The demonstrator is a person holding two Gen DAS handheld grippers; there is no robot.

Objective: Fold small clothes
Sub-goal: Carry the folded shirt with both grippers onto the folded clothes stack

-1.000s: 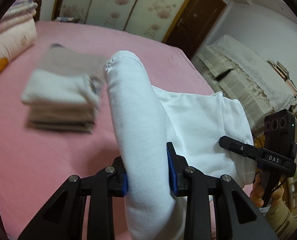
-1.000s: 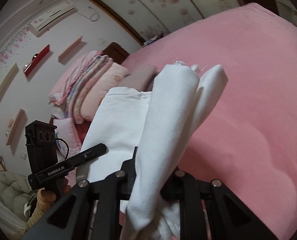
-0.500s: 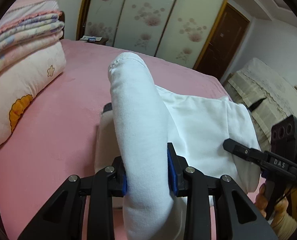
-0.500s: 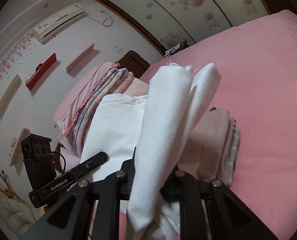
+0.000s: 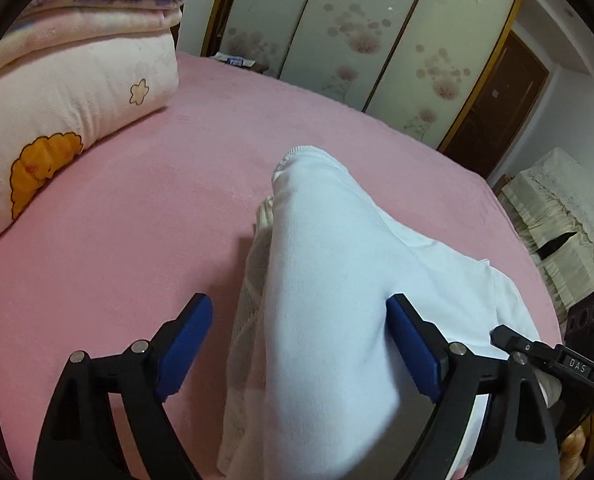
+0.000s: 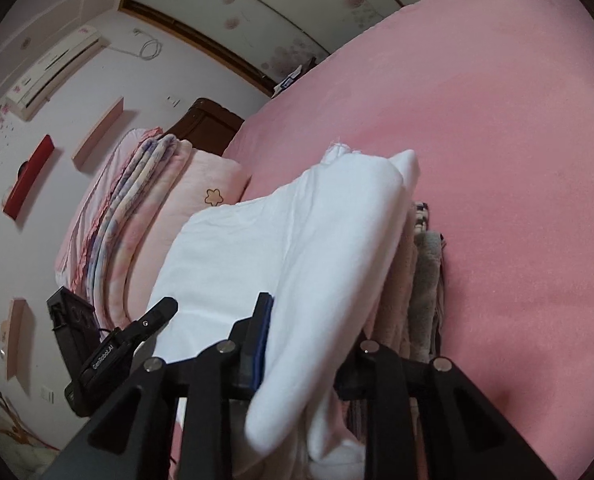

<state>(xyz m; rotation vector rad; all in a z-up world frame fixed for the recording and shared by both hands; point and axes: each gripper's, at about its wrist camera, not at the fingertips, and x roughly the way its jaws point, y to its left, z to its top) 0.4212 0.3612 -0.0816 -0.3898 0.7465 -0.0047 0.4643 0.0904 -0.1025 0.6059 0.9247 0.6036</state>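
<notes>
the folded white garment (image 5: 337, 320) is being set on the stack of folded clothes (image 6: 421, 280) just under both tongs, the left tongs (image 5: 299, 344) having just sprung wide and released it, the right tongs (image 6: 305, 344) loosening though the cloth hides whether they grip, so next both must draw back cleanly; one garment, one stack, two tongs.

The letters "DAS" stand in white on a small label on the right gripper (image 5: 497, 336), seen to the right of the left gripper's (image 5: 299, 344) claw. "GenRoboLAI" runs along the left gripper's black arm, left of the right claw.
</notes>
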